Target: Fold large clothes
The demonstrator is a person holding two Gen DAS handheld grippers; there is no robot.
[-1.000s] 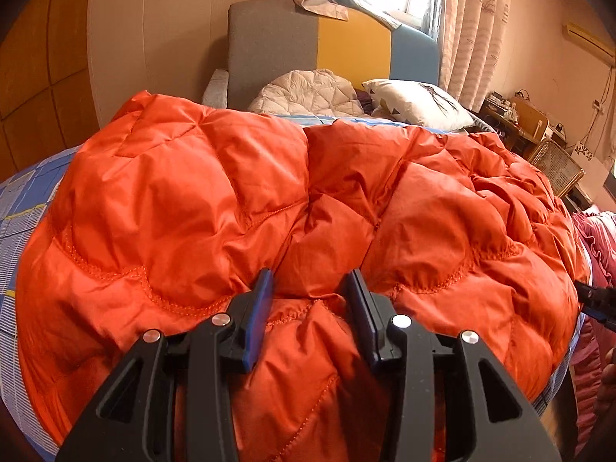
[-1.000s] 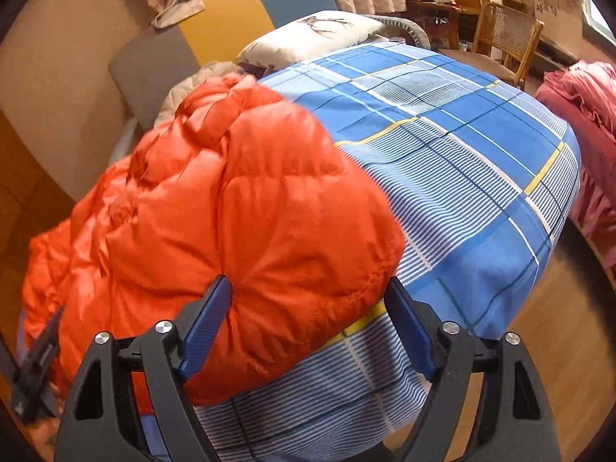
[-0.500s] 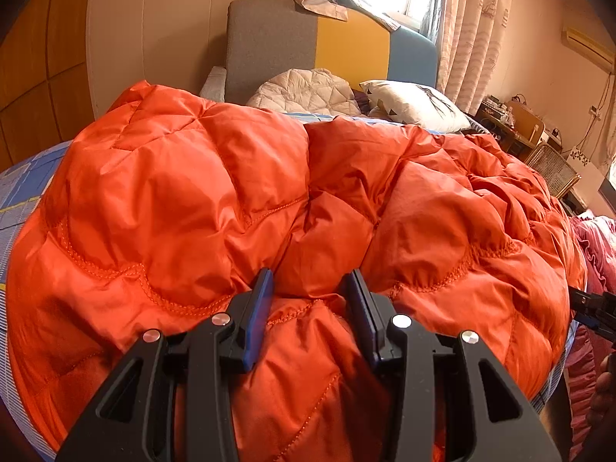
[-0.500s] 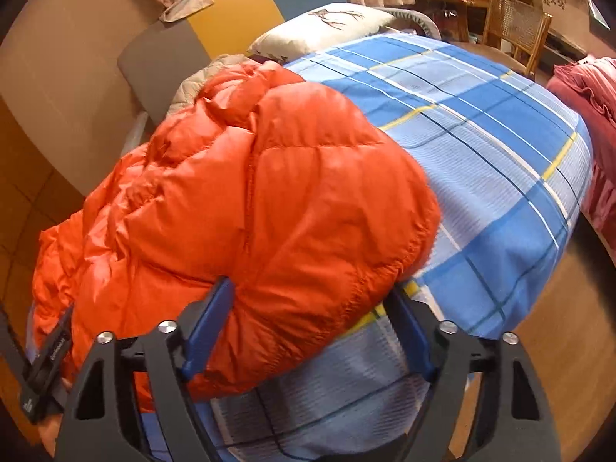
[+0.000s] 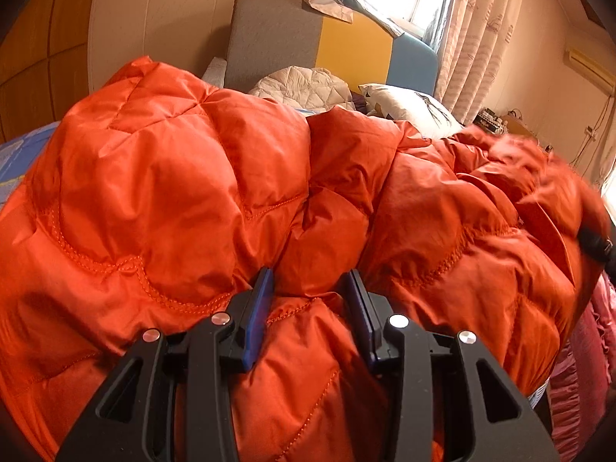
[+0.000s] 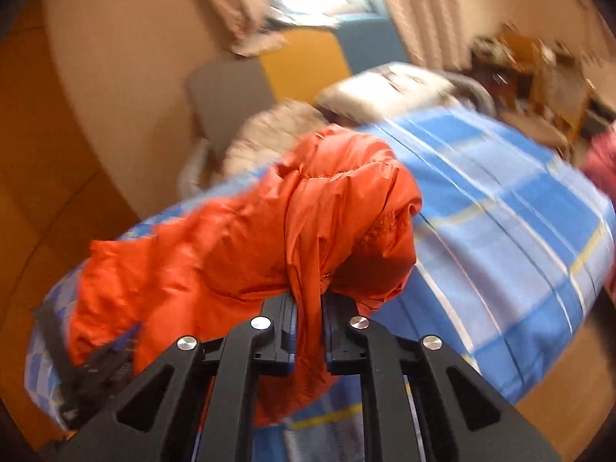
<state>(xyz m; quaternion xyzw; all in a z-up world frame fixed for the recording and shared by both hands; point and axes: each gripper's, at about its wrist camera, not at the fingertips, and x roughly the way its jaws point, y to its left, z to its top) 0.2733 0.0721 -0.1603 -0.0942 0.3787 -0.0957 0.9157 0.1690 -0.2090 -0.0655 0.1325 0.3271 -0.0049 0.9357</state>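
Note:
An orange quilted down jacket (image 5: 231, 200) lies bunched on a bed with a blue checked sheet (image 6: 500, 208). My left gripper (image 5: 308, 296) has its jaws clamped on a thick puffy fold of the jacket near its front edge. My right gripper (image 6: 308, 308) is shut tight on a thin fold of the jacket's other end (image 6: 308, 231) and holds it lifted off the sheet. The left gripper shows at the lower left of the right wrist view (image 6: 88, 373). The right gripper shows as a dark blur at the right edge of the left wrist view (image 5: 595, 244).
A grey, yellow and blue headboard (image 5: 308, 50) stands at the far end, with a beige quilted garment (image 5: 304, 88) and a white pillow (image 5: 412, 107) before it. Pink bedding (image 5: 585, 385) lies at the right. A cluttered desk (image 6: 531, 61) stands beyond the bed.
My right gripper has closed on the jacket's edge and lifted it up and away from the sheet; the view is blurred from motion. My left gripper keeps its hold and has barely moved.

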